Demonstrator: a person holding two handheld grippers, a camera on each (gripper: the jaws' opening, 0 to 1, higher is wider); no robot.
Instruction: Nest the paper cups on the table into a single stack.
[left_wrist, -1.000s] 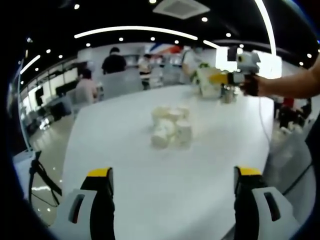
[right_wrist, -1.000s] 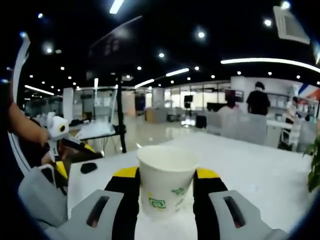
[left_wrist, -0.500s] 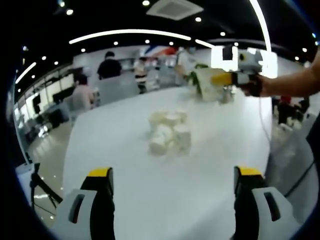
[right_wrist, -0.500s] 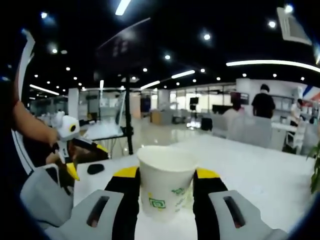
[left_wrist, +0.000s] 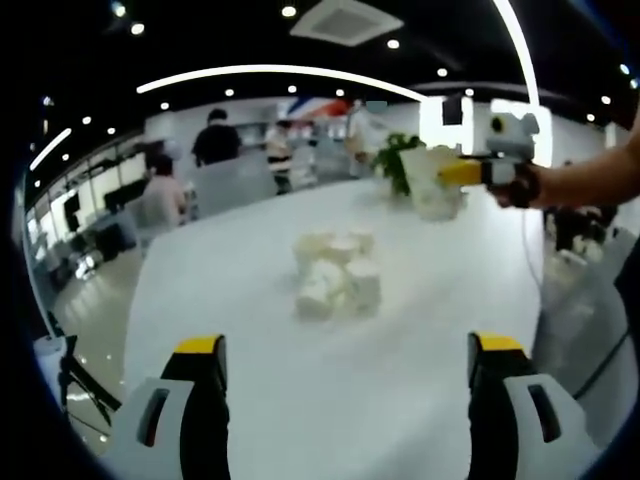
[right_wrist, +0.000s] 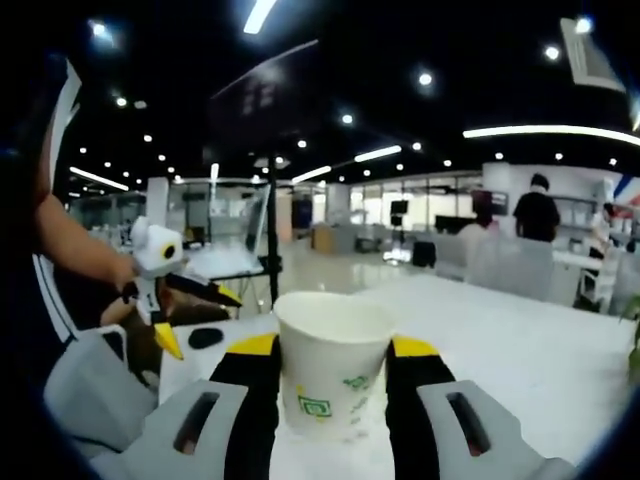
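Observation:
A cluster of several white paper cups (left_wrist: 338, 271) lies on its sides in the middle of the white table (left_wrist: 260, 340), well ahead of my left gripper (left_wrist: 345, 385), whose jaws stand wide open with nothing between them. Over the table's far right, my right gripper (left_wrist: 455, 175) holds a white paper cup (left_wrist: 434, 184) above the surface. In the right gripper view that cup (right_wrist: 330, 360), printed with a green logo, stands upright between the yellow-tipped jaws, and my right gripper (right_wrist: 330, 365) is shut on it. My left gripper (right_wrist: 185, 315) appears there at the left, open, held by a hand.
A green plant (left_wrist: 395, 160) stands at the table's far edge. Several people (left_wrist: 212, 140) sit or stand at desks beyond it. A tripod (left_wrist: 75, 385) stands on the floor to the left, and a small dark object (right_wrist: 205, 338) lies on the table.
My right gripper with its cup has drifted a little to the right and lower over the far side. The left gripper view has tilted slightly; the cup cluster has not moved.

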